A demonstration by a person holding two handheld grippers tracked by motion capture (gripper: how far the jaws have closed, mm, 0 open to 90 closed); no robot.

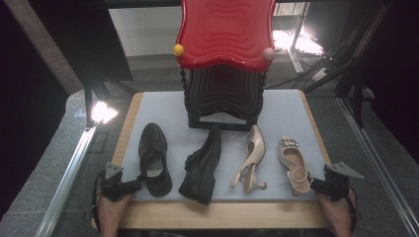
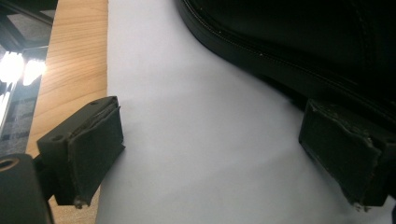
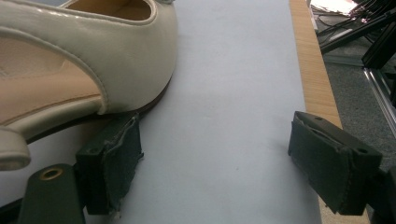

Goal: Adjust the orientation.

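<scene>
Four shoes lie in a row on the grey mat [image 1: 286,111]. From the left: a black shoe [image 1: 153,158] standing upright, a second black shoe [image 1: 202,165] tipped on its side, a beige heeled shoe [image 1: 251,158] on its side, and a beige heeled sandal [image 1: 294,163] upright. My left gripper [image 1: 134,185] rests at the mat's front left, open, beside the heel of the left black shoe [image 2: 289,37]; nothing lies between its pads [image 2: 93,149]. My right gripper [image 1: 314,185] sits at the front right, open, with one pad [image 3: 114,163] close against the beige sandal [image 3: 84,60].
A red and black stack of wavy plastic shelves [image 1: 225,64] stands at the back middle of the mat. The wooden table edge [image 1: 217,215] runs along the front. Metal rails and a bright lamp [image 1: 101,112] flank the table on the left.
</scene>
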